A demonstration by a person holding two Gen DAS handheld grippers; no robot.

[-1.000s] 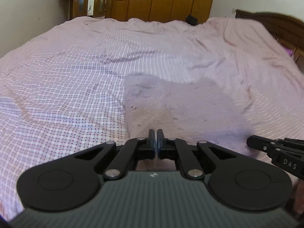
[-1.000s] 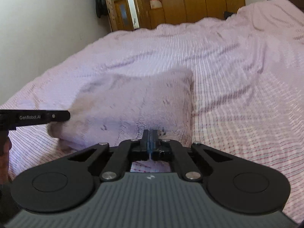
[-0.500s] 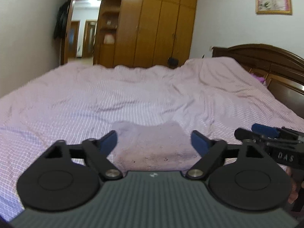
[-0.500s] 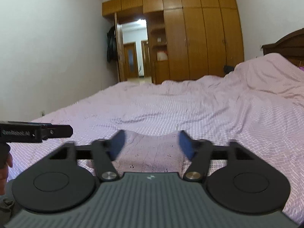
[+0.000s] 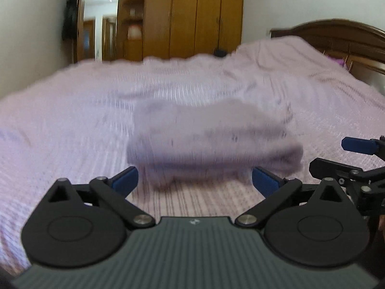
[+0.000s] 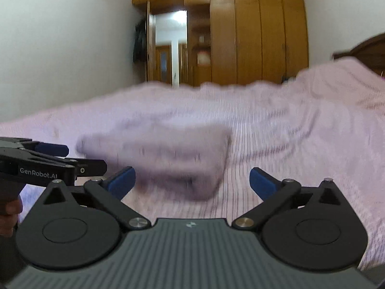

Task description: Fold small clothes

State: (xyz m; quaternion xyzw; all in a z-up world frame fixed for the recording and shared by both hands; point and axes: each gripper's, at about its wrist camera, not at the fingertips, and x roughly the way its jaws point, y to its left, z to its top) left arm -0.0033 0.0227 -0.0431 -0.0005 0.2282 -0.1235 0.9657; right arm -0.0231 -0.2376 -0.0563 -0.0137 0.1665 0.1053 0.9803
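Both jaws are opening wide with nothing between them: the left gripper (image 5: 195, 180) and right gripper (image 6: 192, 180) sit just short of the folded pale lilac garment (image 5: 211, 142) on the pink checked bedspread (image 5: 72, 120). Only the right wrist view shows a hand (image 6: 9, 213).

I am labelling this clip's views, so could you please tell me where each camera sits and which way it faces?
Left wrist: on the left gripper, facing across the bed toward the wardrobe; its open fingers show, with the right gripper at the right edge.
Right wrist: on the right gripper, facing the same way; its open fingers, the left gripper and a hand show.
Shared: the folded garment ahead of both, held by neither.
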